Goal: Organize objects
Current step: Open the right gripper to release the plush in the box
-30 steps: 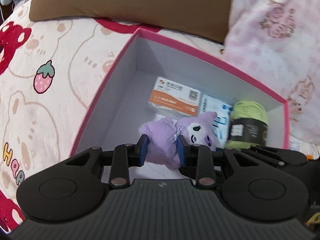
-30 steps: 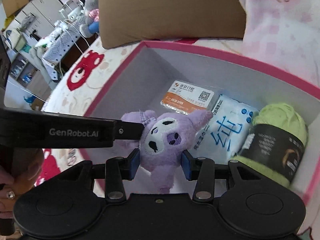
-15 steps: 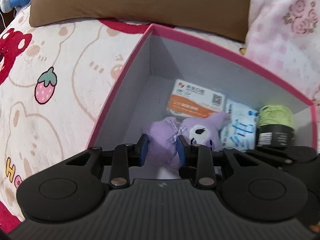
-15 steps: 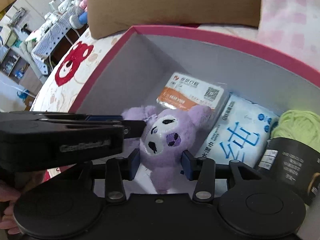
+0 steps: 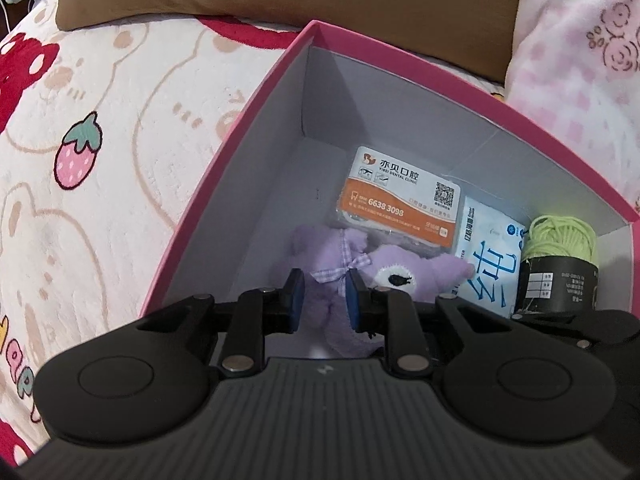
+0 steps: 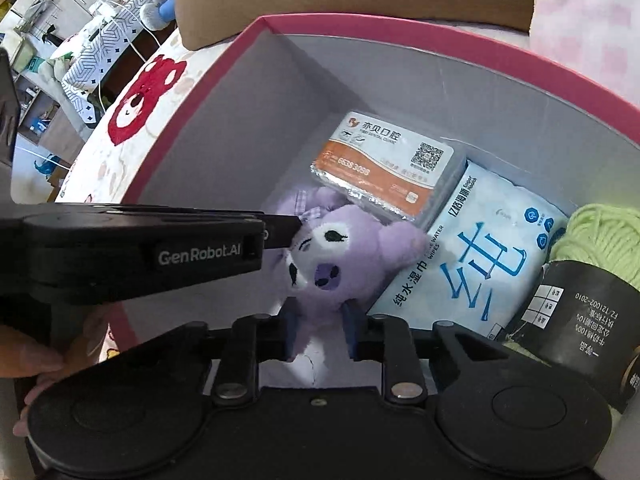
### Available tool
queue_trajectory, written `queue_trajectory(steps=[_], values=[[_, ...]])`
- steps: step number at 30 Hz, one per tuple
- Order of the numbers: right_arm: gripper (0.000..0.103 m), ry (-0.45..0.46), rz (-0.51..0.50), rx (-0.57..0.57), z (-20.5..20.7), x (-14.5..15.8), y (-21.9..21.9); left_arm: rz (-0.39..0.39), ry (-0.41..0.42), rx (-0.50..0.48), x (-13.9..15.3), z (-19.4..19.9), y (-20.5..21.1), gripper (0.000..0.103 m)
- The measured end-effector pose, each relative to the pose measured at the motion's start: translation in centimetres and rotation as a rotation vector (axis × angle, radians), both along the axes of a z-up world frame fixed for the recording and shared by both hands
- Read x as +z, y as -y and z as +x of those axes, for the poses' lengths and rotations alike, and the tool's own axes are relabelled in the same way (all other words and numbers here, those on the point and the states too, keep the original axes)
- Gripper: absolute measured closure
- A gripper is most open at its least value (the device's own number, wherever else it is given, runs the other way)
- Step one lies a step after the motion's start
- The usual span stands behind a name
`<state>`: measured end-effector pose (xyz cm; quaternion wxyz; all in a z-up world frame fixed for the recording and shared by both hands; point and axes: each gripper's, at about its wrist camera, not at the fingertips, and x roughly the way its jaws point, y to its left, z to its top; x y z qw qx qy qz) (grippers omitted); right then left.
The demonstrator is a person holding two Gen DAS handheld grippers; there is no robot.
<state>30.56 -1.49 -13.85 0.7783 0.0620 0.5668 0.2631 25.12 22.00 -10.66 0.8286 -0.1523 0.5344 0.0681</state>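
A pink box [image 5: 224,144] sits on the bedspread [image 5: 100,128]. Inside, by wipes [image 6: 476,264], card pack [image 6: 384,164] and yarn [image 6: 596,232], lies the purple plush [image 6: 340,256], pinched by both the left gripper [image 5: 322,300] and right gripper [image 6: 318,334].

plush toy [image 6: 340,264]: looking like soft purple fleece
box [image 5: 248,184]: showing matt card walls
wipes pack [image 6: 480,264]: shining as glossy plastic
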Motion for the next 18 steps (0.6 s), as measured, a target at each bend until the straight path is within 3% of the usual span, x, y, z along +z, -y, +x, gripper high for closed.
queue_trajectory(steps=[6, 10, 15, 18], values=[[0.078, 0.043, -0.059, -0.011, -0.5, 0.5, 0.1, -0.040, -0.004, 0.027, 0.0, -0.1, -0.3, 0.083], [0.075, 0.145, -0.106, 0.063, -2.1, 2.1, 0.2, -0.070, -0.002, 0.032, 0.0, -0.6, -0.7, 0.083], [0.074, 0.181, -0.044, 0.097, -3.2, 4.1, 1.8, -0.068, -0.007, -0.008, 0.8, -1.6, 0.0, 0.082], [0.071, 0.233, -0.063, 0.126, -4.1, 5.1, 1.4, -0.049, 0.029, -0.033, 2.2, -2.2, 0.7, 0.079]])
